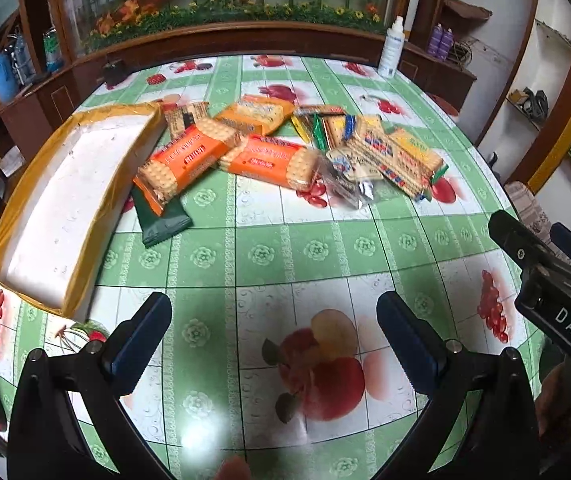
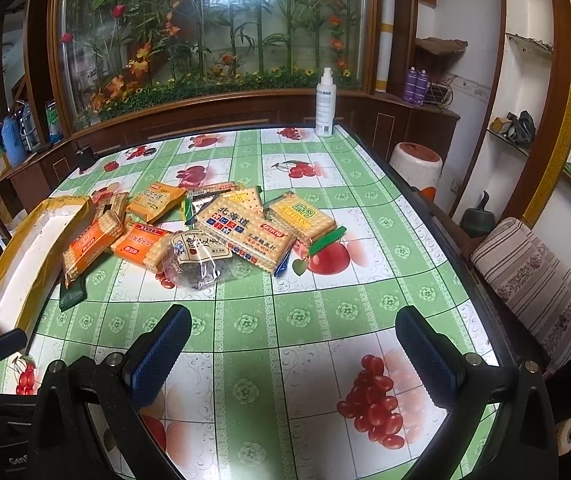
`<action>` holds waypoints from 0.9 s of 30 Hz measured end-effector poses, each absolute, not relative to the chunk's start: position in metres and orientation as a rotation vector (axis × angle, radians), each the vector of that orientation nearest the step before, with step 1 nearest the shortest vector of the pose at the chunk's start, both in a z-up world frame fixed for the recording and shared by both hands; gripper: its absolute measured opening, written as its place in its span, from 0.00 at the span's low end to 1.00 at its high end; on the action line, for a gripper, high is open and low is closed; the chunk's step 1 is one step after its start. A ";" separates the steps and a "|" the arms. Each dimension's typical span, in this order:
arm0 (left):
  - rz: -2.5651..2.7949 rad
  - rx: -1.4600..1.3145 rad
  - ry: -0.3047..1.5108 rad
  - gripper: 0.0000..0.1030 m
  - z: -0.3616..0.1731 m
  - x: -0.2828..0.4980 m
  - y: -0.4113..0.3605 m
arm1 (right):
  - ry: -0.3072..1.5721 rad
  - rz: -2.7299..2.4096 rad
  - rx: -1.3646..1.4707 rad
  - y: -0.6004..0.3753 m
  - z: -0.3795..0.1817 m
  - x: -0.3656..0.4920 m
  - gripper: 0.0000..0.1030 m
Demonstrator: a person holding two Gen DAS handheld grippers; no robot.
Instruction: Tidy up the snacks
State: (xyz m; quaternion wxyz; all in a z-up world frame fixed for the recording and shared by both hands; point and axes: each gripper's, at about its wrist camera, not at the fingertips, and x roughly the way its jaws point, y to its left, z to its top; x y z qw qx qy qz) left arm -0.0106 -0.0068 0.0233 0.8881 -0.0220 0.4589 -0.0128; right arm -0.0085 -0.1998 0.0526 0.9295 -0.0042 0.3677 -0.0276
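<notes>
- The snacks (image 2: 221, 228) lie in a loose heap on the far half of the tabletop (image 2: 325, 312), left of its middle, several packs overlapping.
- Three orange cracker packs (image 1: 189, 160) sit at the heap's left; one of them leans against the wall of the box (image 1: 65, 208) and lies over a dark green pack (image 1: 163, 220).
- A large pack with blue and red squares (image 2: 245, 236) lies in the middle, a yellow-green pack (image 2: 303, 216) touches it on the right, and a clear bag (image 2: 197, 260) lies at its near-left edge.
- The box is a shallow open tray with a white floor and yellow-brown walls, at the tabletop's left edge, nothing inside it.
- The left gripper (image 1: 273, 320) hovers over the near tabletop, its fingers spread wide and holding nothing.
- The right gripper (image 2: 293, 332) hovers likewise, fingers wide apart and bare; in the left view its black body enters at the right edge.
- Both are well apart from the heap.
- A white spray bottle (image 2: 324, 104) stands upright at the far right corner of the tabletop.
- A striped cushion (image 2: 533, 280) lies beside the tabletop on the right.
</notes>
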 end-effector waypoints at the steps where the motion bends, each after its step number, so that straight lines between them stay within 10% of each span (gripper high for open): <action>1: -0.024 -0.045 0.936 1.00 0.026 -0.012 -0.007 | 0.750 -0.058 -0.008 -0.200 0.054 -0.009 1.00; 27: 0.046 -0.078 0.906 1.00 0.043 -0.035 -0.008 | 0.720 -0.052 0.031 -0.208 0.066 -0.008 1.00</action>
